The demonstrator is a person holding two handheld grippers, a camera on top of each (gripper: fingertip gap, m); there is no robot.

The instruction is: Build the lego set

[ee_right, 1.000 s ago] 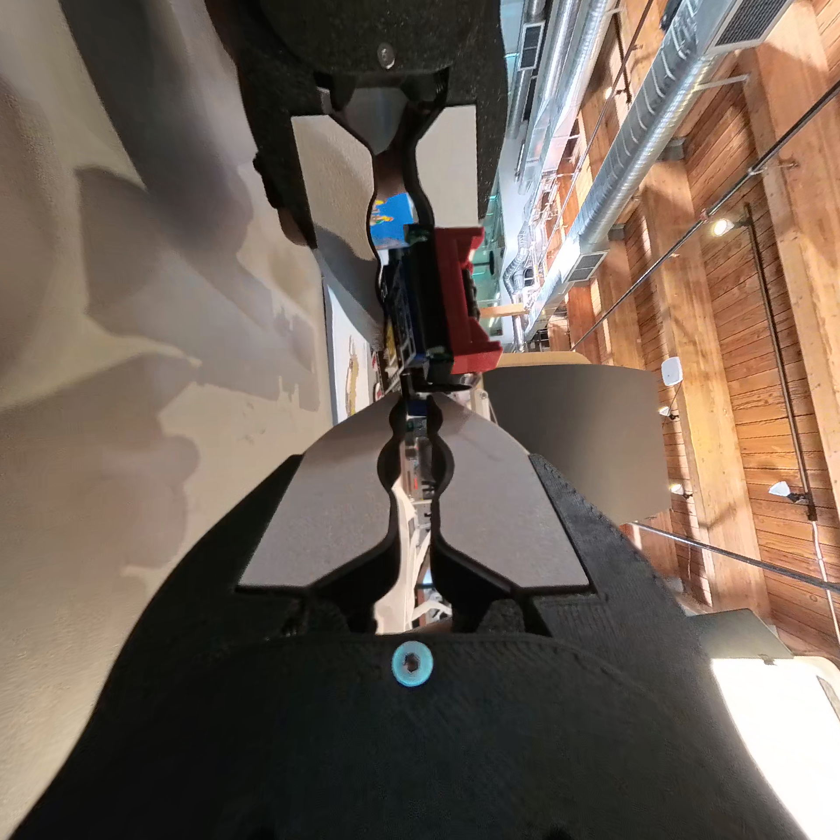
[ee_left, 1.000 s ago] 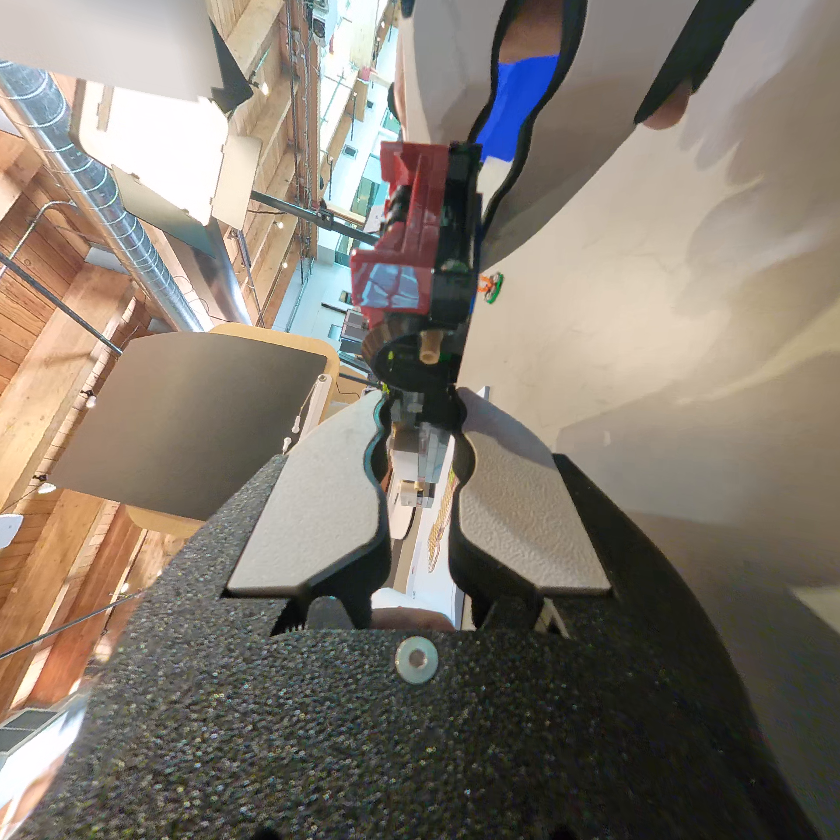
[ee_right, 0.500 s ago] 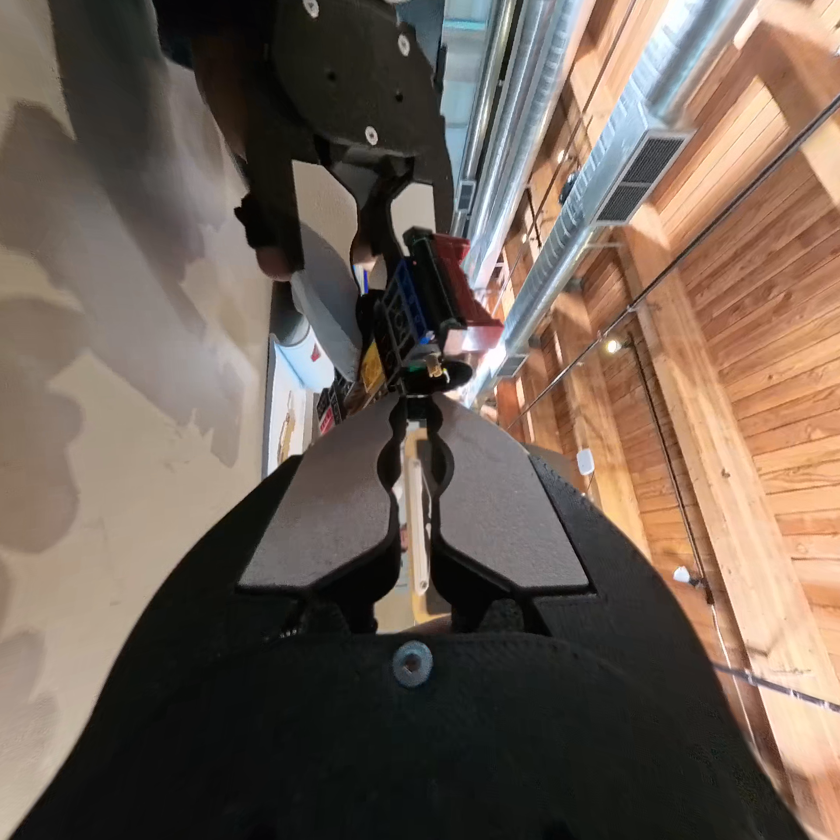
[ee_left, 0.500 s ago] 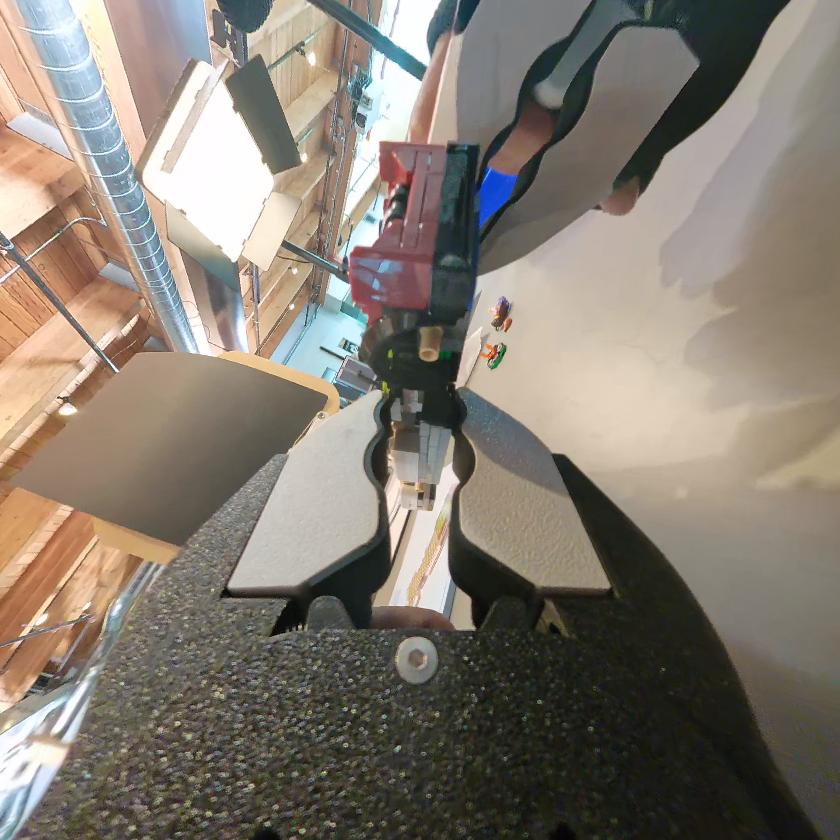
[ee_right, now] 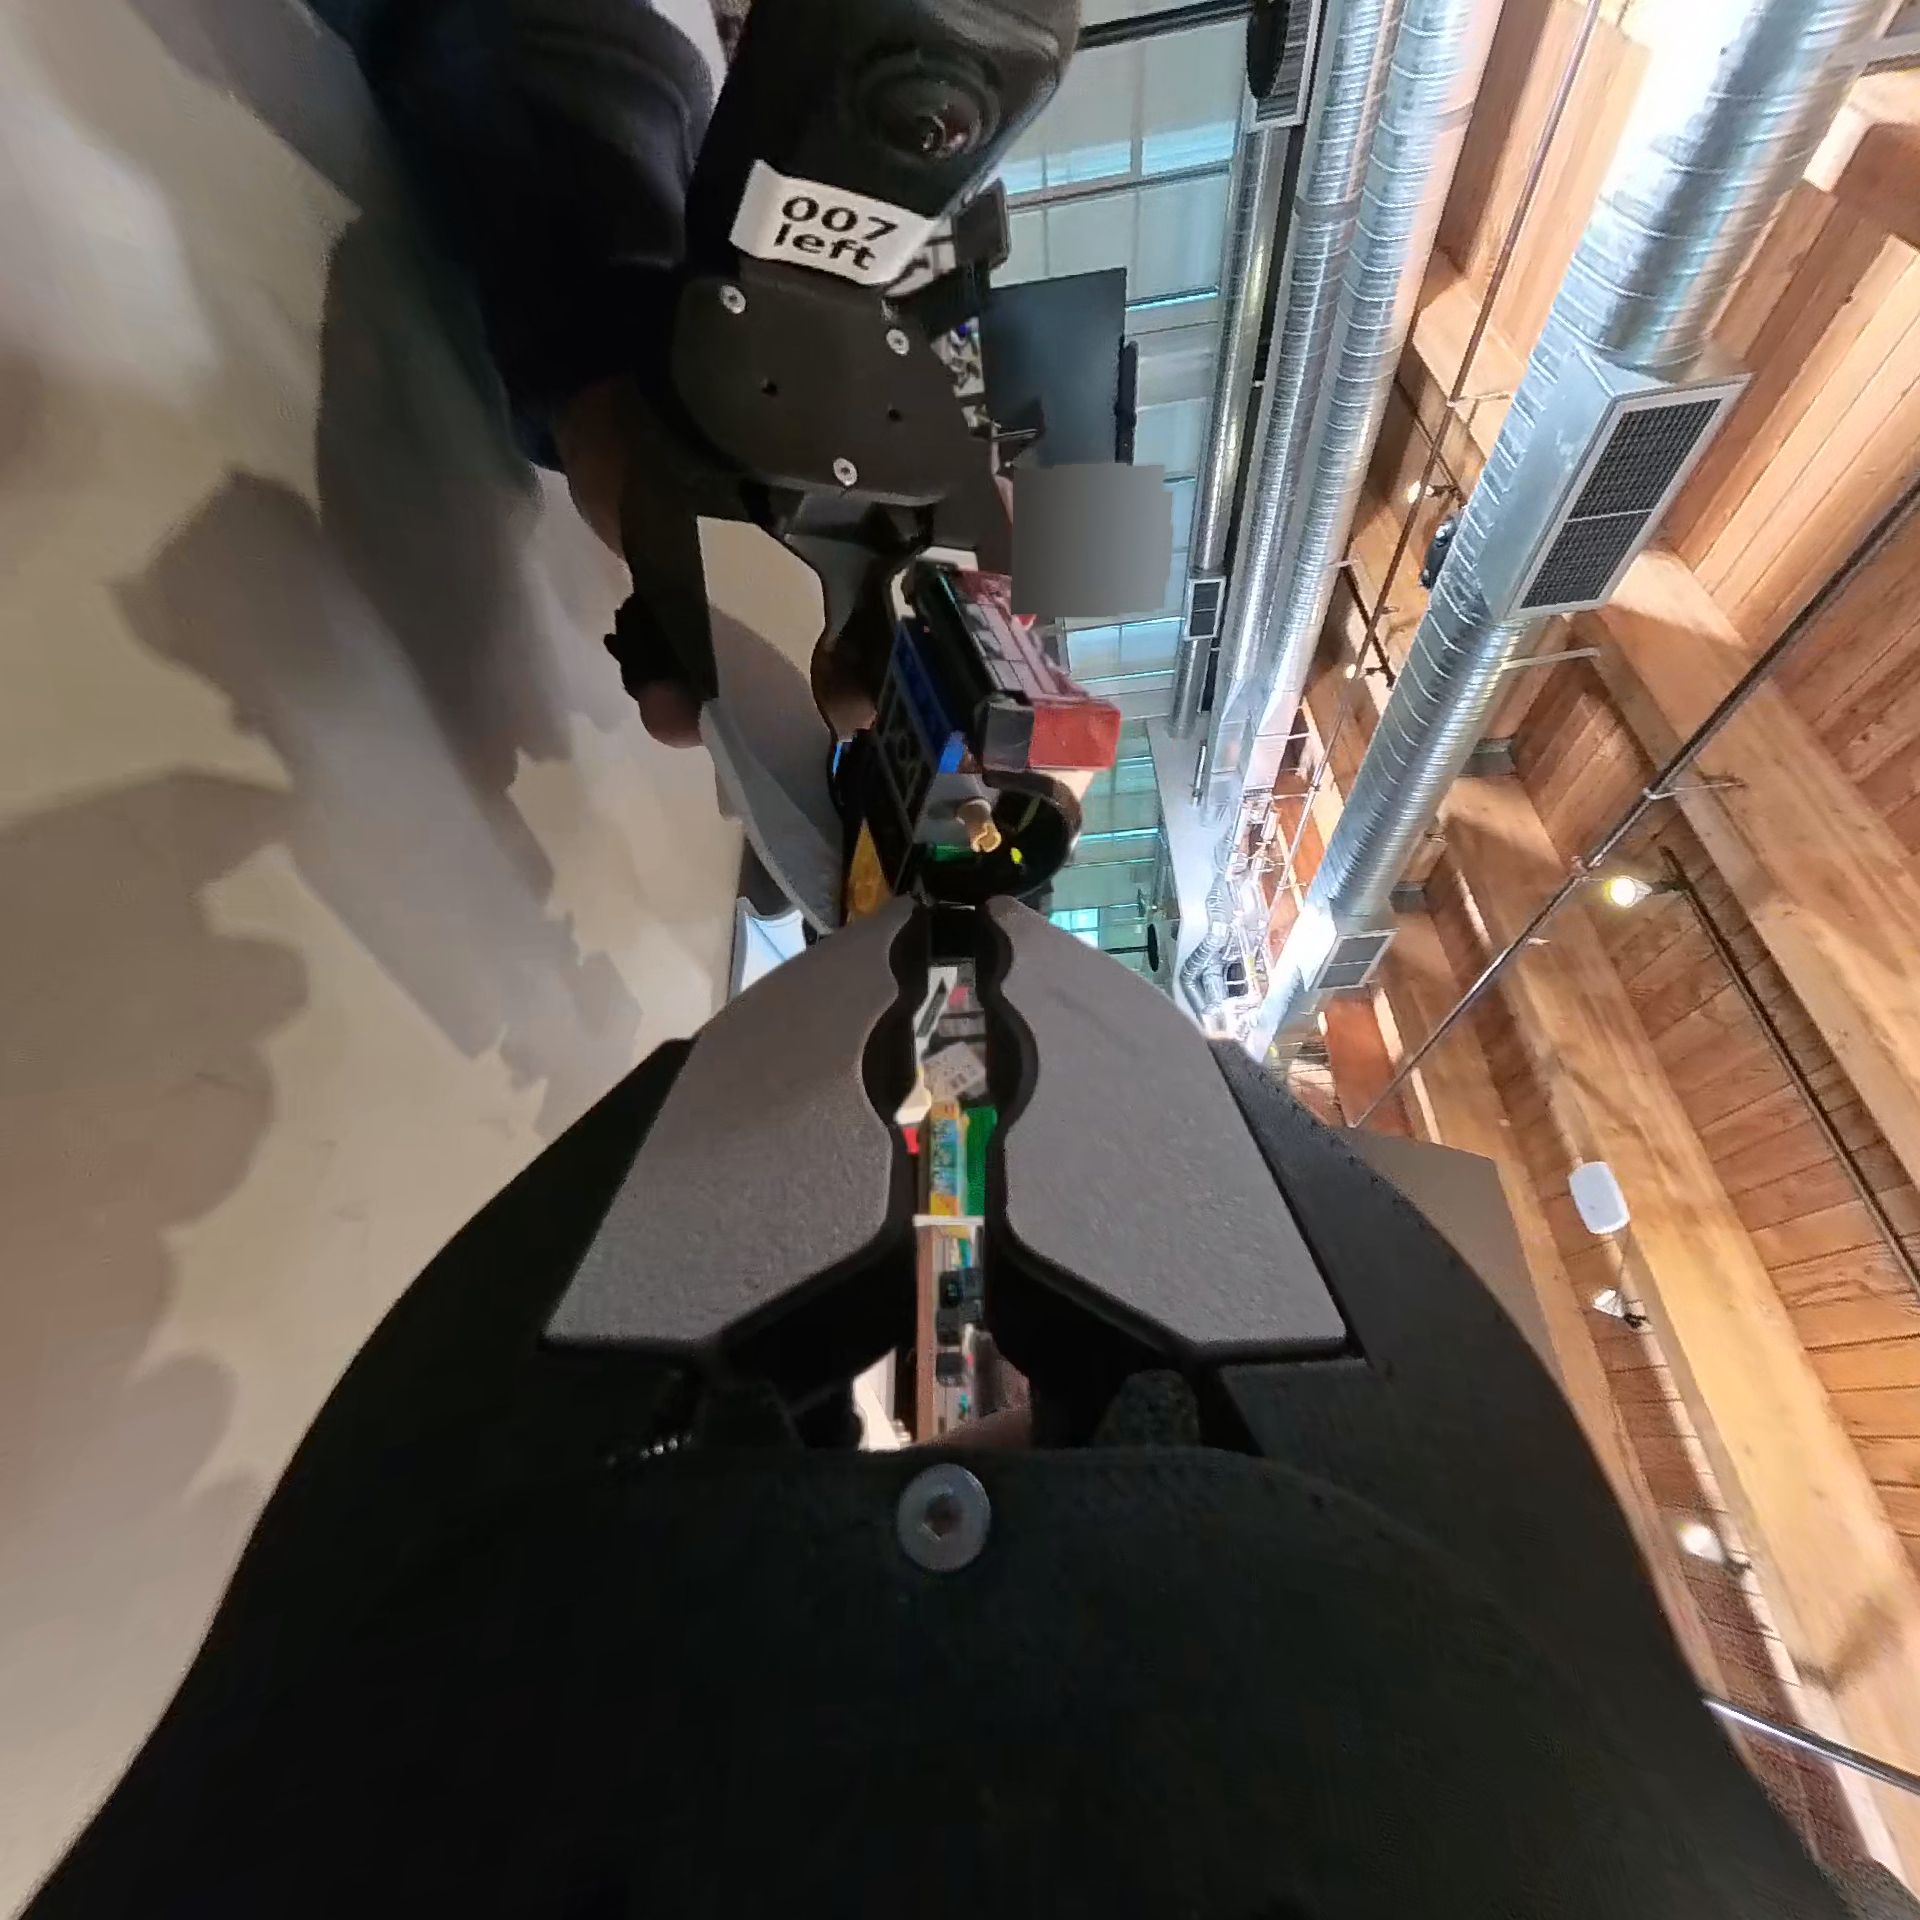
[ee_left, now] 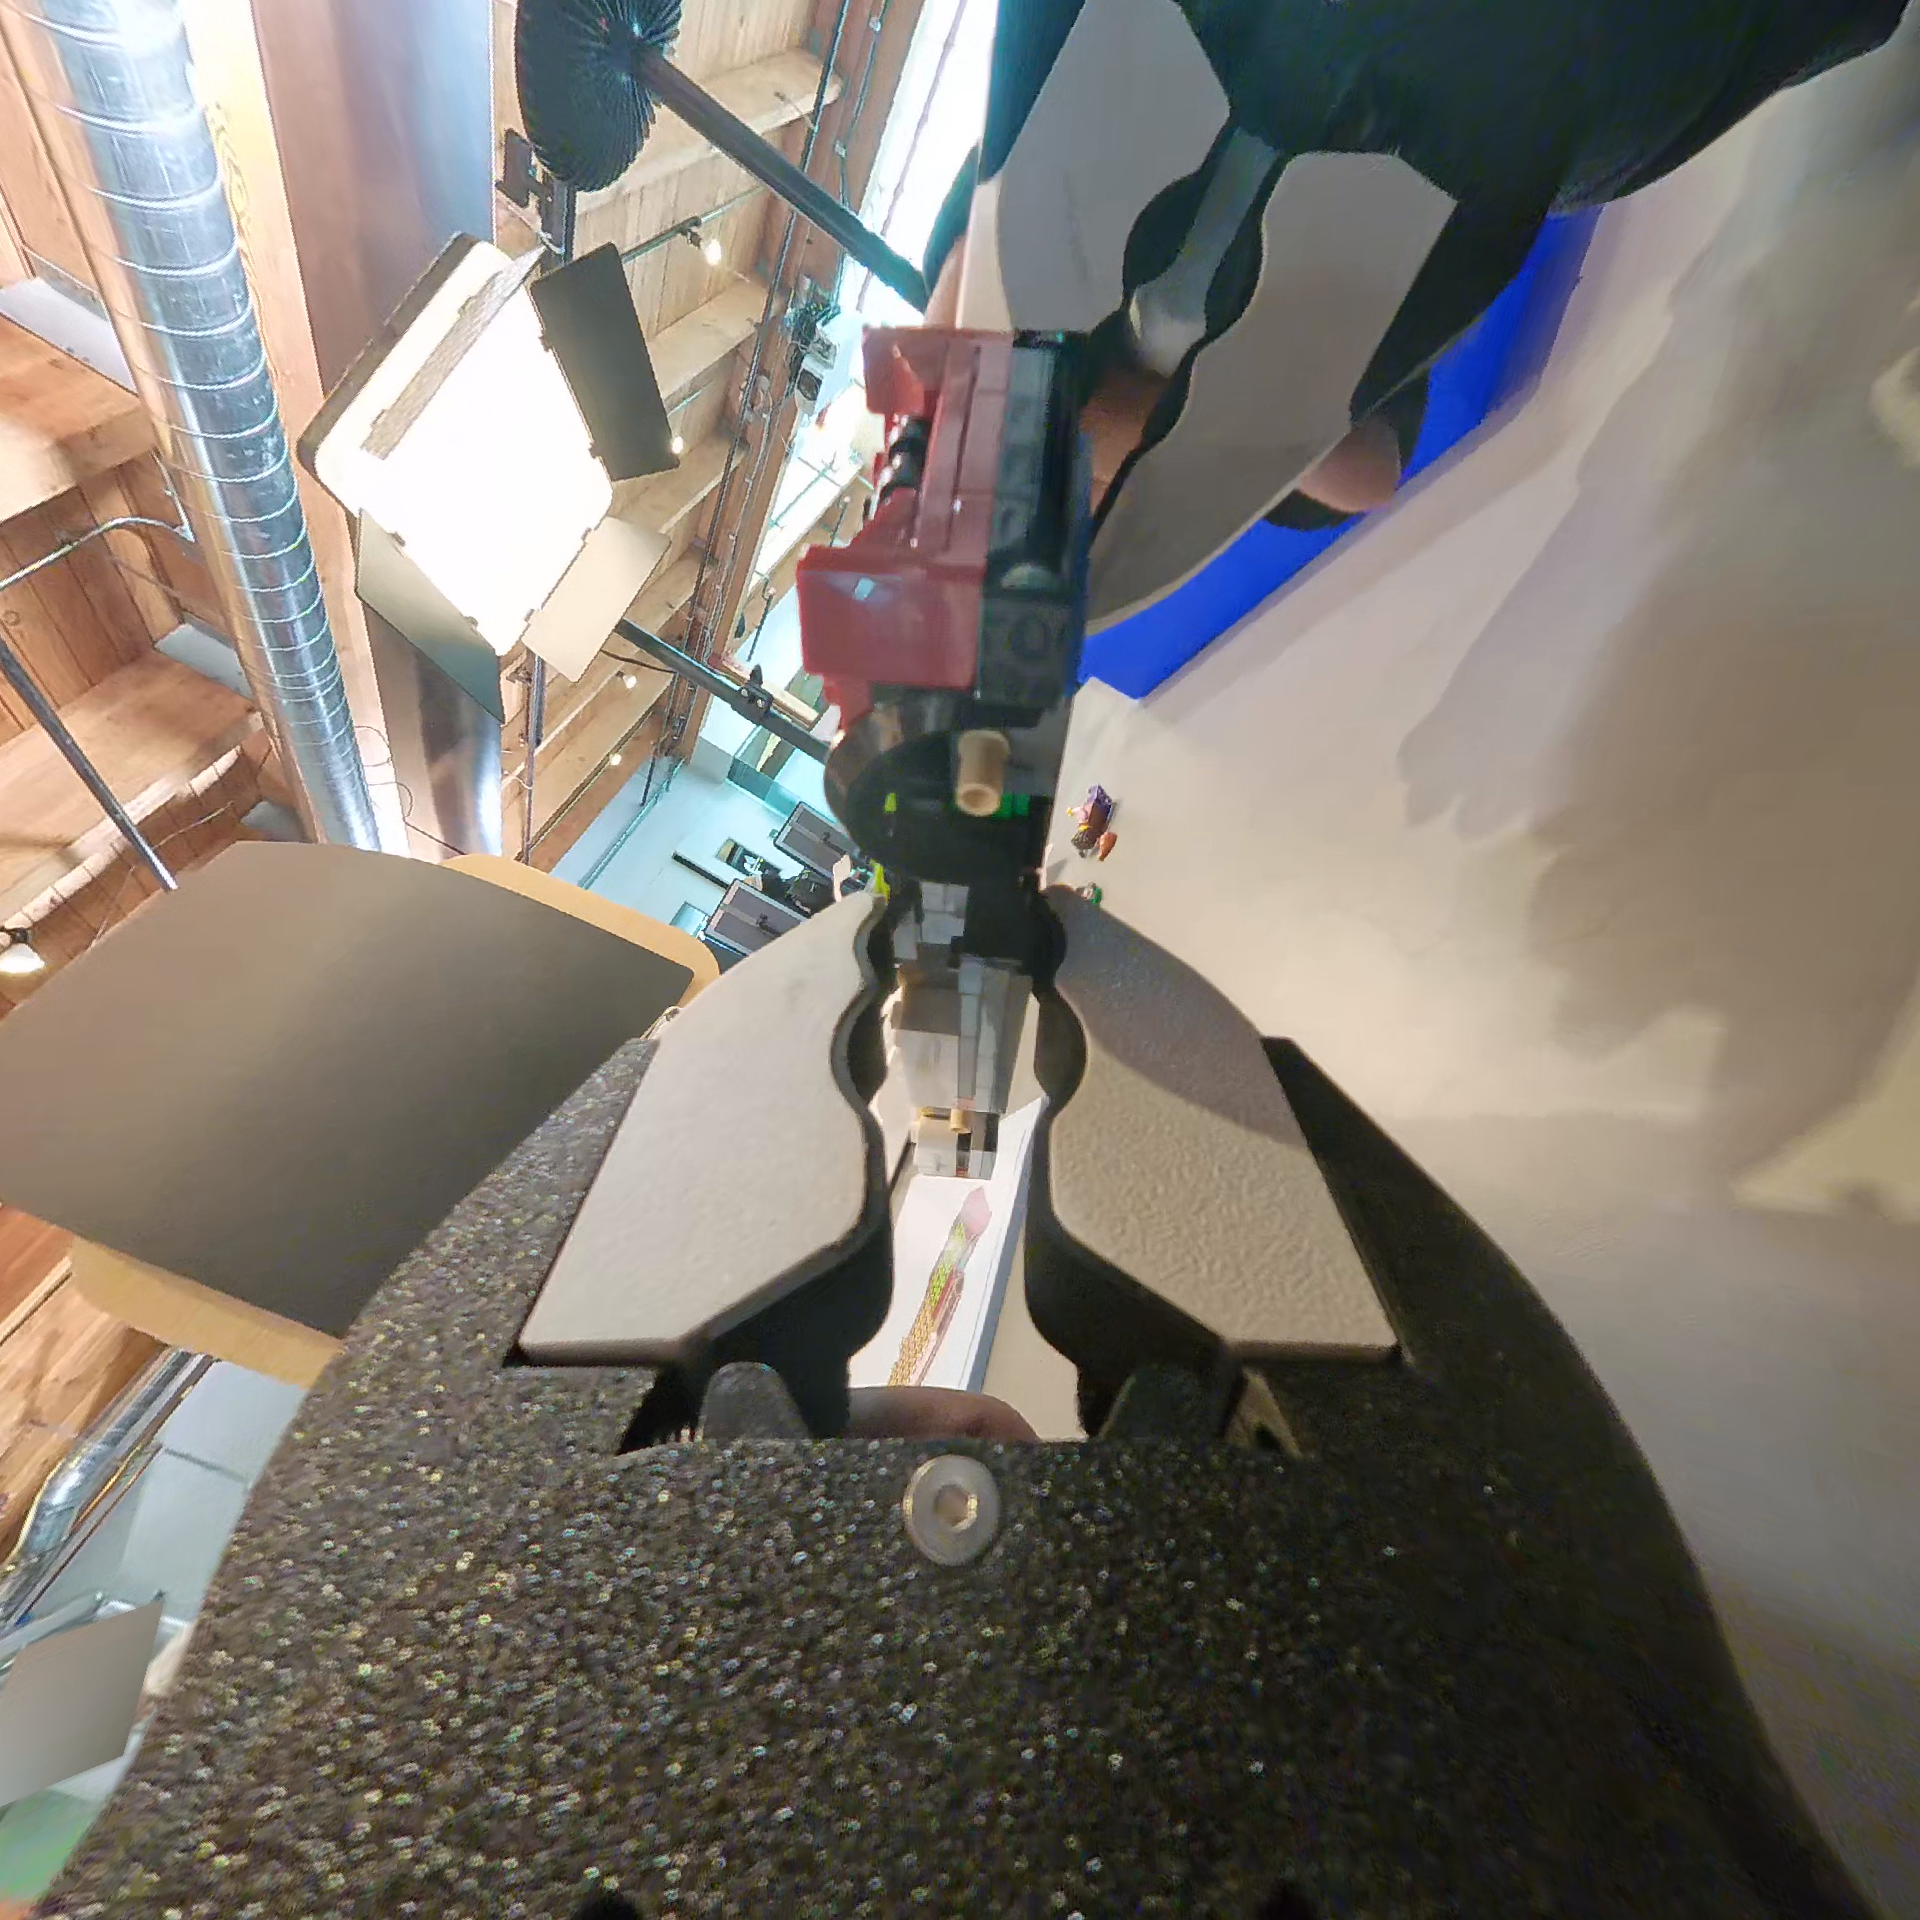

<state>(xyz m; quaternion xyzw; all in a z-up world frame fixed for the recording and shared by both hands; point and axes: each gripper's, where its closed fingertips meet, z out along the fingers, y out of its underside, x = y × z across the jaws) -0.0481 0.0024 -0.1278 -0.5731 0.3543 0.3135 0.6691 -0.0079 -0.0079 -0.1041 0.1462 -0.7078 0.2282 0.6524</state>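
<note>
The toy brick model (ee_left: 935, 582), red on 1 side and black on the other, hangs in the air between the 2 grippers, off the white table (ee_left: 1507, 935). Each gripper has 1 end of it.

A good hold here, in my judgement, needs both grips kept on 1 line. A twist or pull of one against the other would go into the brick joints, and the thin end could slip out or snap off.

The left gripper (ee_left: 961, 925) has its fingers (ee_left: 769, 1039) only partly closed. They pinch the grey and black block end of the model, which fills the gap between the tips and reaches back between the pads. Just ahead of these tips sit a black disc (ee_left: 894, 821) and a tan peg (ee_left: 982, 769), and the red part lies beyond them.

The right gripper (ee_right: 951, 920) has its fingers (ee_right: 810, 1039) almost together. They nip a thin black part at the other end, right at the tips. From there the model runs forward to the other gripper. Small coloured pieces (ee_left: 1091, 821) lie on the table, to the right of the left fingertips.
</note>
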